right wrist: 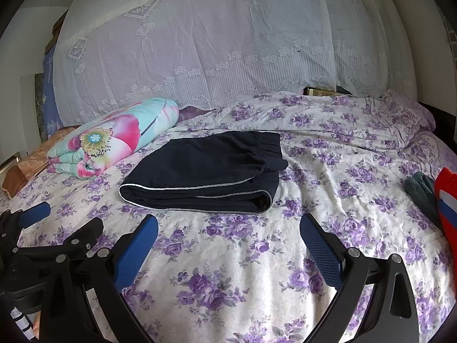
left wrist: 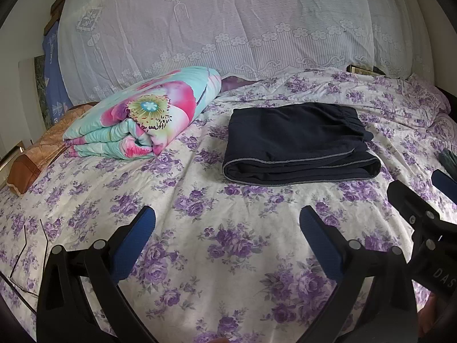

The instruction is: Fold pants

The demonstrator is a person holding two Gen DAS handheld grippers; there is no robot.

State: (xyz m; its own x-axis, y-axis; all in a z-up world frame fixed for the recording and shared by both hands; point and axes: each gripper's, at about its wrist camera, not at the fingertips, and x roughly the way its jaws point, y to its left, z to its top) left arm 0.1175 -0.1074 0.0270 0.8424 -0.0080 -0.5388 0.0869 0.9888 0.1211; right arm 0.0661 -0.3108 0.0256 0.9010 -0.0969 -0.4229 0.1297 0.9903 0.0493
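Dark navy pants [left wrist: 297, 143] lie folded into a compact rectangle on the bed, with a thin grey stripe along the near edge; they also show in the right wrist view [right wrist: 205, 168]. My left gripper [left wrist: 227, 214] is open and empty, hovering above the sheet in front of the pants. My right gripper [right wrist: 228, 223] is open and empty, also just short of the pants' near edge. The right gripper shows at the right edge of the left wrist view [left wrist: 422, 188], and the left gripper at the left edge of the right wrist view [right wrist: 57, 220].
The bed has a white sheet with purple flowers [left wrist: 228, 257]. A folded floral quilt [left wrist: 142, 117] lies to the left of the pants. A brown pillow [left wrist: 34, 160] sits at far left. A lace curtain [left wrist: 228, 28] hangs behind. Dark green and red clothes [right wrist: 434, 197] lie at right.
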